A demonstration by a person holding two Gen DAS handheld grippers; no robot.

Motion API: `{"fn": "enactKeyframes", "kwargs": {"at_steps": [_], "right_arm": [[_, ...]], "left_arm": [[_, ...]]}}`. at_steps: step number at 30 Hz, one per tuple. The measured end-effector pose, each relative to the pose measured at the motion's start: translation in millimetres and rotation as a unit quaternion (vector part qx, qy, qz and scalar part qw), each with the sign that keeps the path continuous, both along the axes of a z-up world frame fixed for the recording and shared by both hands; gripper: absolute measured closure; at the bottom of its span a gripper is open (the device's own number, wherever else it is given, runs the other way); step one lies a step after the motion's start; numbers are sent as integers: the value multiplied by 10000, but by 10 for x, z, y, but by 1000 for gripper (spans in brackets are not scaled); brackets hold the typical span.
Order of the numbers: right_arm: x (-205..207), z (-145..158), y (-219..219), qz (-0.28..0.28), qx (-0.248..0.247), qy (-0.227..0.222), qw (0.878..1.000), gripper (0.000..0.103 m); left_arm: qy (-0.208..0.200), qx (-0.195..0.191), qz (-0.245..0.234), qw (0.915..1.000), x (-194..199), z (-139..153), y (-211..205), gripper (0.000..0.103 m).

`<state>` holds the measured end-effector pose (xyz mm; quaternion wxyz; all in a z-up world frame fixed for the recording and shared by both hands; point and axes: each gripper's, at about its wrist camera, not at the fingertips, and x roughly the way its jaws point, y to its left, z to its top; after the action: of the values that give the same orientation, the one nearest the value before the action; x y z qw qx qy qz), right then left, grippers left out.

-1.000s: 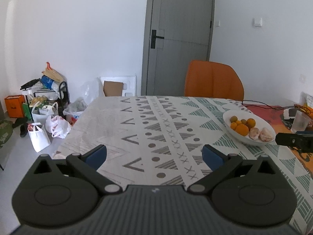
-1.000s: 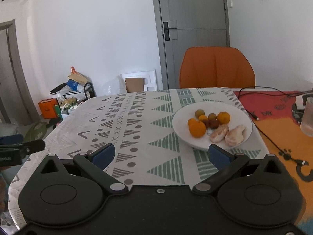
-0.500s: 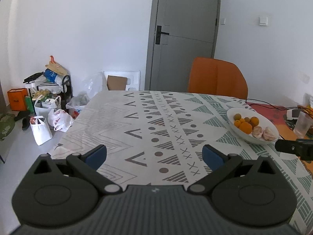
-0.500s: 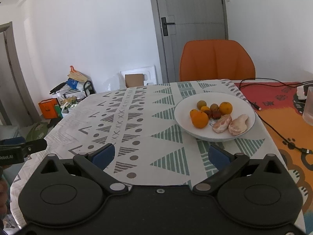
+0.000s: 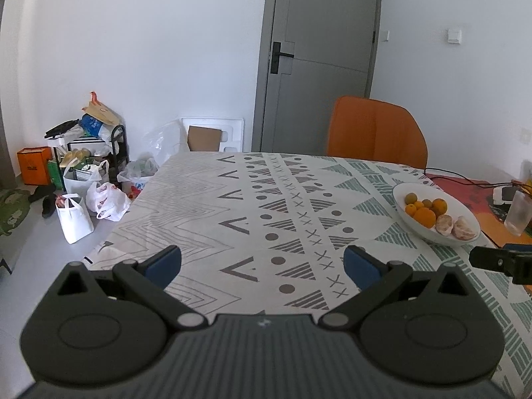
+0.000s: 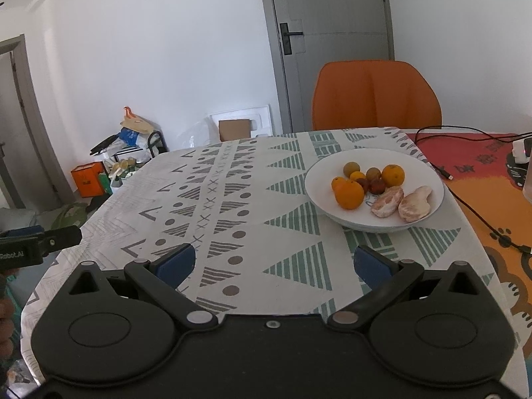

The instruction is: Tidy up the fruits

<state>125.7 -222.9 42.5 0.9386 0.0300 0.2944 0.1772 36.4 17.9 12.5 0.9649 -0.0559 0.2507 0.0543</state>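
An orange chair (image 6: 375, 96) is set at the far edge of a table covered by a patterned cloth (image 5: 266, 219). A grey door (image 5: 322, 56) is shut behind it. Bags (image 5: 83, 206) and an orange box (image 5: 33, 166) are piled against the left wall. A black cable (image 6: 465, 133) is trailed across a red-orange mat (image 6: 482, 179).

Both fisheye cameras sit just behind their own gripper fingers, above the near edge of the patterned tablecloth (image 5: 266, 206), and look across the table toward the grey door (image 5: 319, 60) and orange chair (image 5: 375, 133). The left wrist view faces the cloth's middle, with the white fruit bowl (image 5: 412, 222) off to its right. The right wrist view stands nearer that bowl (image 6: 319, 196), almost ahead. Both share the cloth, bowl, chair, door and floor bags (image 5: 83, 199); each catches the other gripper at its edge.
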Motion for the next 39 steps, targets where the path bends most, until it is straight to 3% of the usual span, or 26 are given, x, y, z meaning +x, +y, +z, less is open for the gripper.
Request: {"fn": "enactKeyframes", "kwargs": {"at_steps": [39], "right_arm": [[3, -12, 2, -81, -3, 6, 10000, 0]], "left_arm": [[65, 21, -34, 10000, 42, -39, -8, 0]]}}
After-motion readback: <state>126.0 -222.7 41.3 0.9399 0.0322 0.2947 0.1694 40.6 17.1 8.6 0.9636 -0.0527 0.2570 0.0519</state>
